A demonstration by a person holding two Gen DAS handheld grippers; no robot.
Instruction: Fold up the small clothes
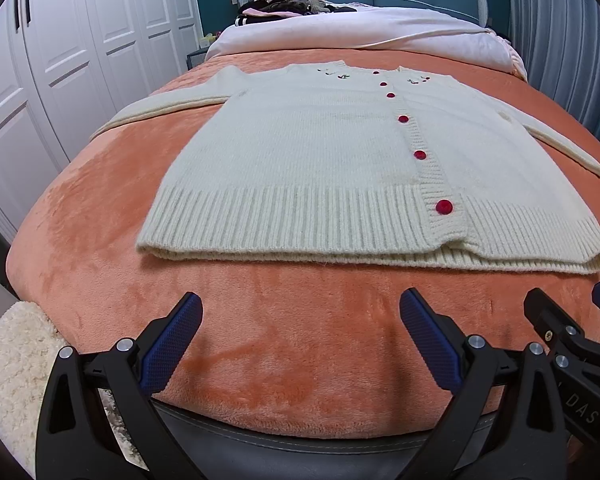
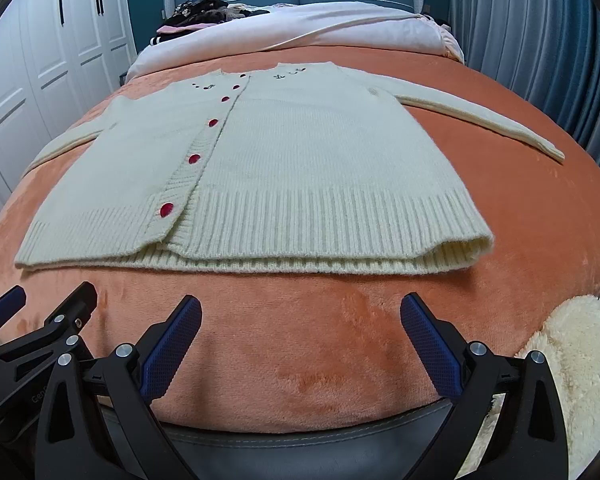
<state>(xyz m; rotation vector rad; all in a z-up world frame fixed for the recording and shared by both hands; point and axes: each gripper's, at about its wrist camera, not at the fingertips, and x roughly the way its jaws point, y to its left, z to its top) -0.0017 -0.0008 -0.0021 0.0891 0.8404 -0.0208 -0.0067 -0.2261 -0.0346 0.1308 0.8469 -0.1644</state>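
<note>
My left gripper (image 1: pixel 300 336) spread wide, empty, hovering over bare orange blanket (image 1: pixel 100 216) near bed's foot edge. Cardigan (image 1: pixel 320 152) lies flat, buttoned, mid-bed, hem toward me, sleeves out toward both side edges. Right gripper (image 2: pixel 300 338) likewise wide open, nothing held.

Risks: left sleeve (image 1: pixel 160 108) trails near left edge, could slide off; pads may pinch blanket with knit; thick hem could slip. Room: clear strip before hem; right sleeve (image 2: pixel 480 120) side roomier.

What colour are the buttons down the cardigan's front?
Red, on the cream cardigan; the buttons show best in the left wrist view.
</note>
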